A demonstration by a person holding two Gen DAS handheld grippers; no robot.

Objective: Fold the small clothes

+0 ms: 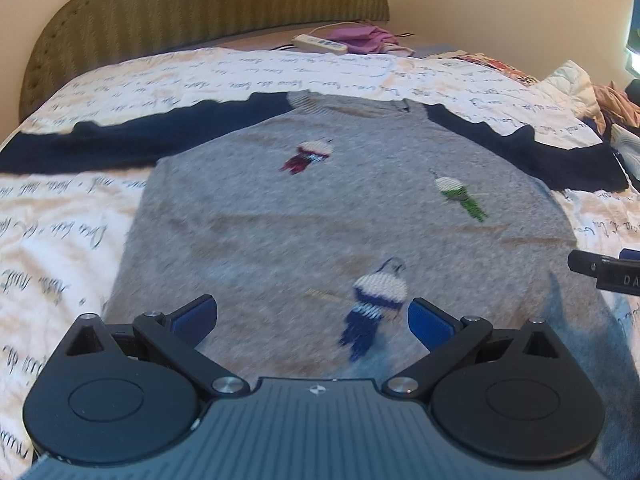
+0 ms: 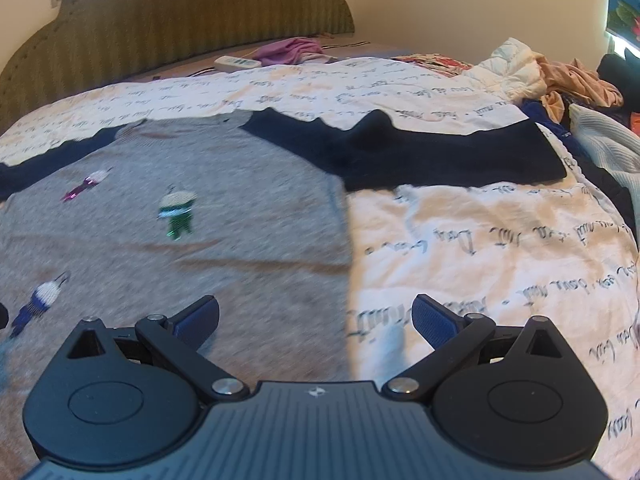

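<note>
A small grey sweater (image 1: 320, 208) with navy sleeves and knitted parrots lies flat, face up, on the bed, both sleeves spread sideways. My left gripper (image 1: 312, 320) is open and empty above the sweater's lower hem, near the blue parrot (image 1: 376, 300). My right gripper (image 2: 316, 320) is open and empty above the sweater's (image 2: 180, 232) right side edge, half over the quilt. The right navy sleeve (image 2: 440, 152) stretches out ahead of it. Part of the right gripper (image 1: 604, 272) shows at the right edge of the left wrist view.
A white quilt with script print (image 2: 480, 240) covers the bed. A heap of other clothes (image 2: 560, 80) lies at the far right. A white power strip (image 1: 320, 43) and a purple cloth (image 1: 364, 38) lie by the green headboard (image 1: 200, 8).
</note>
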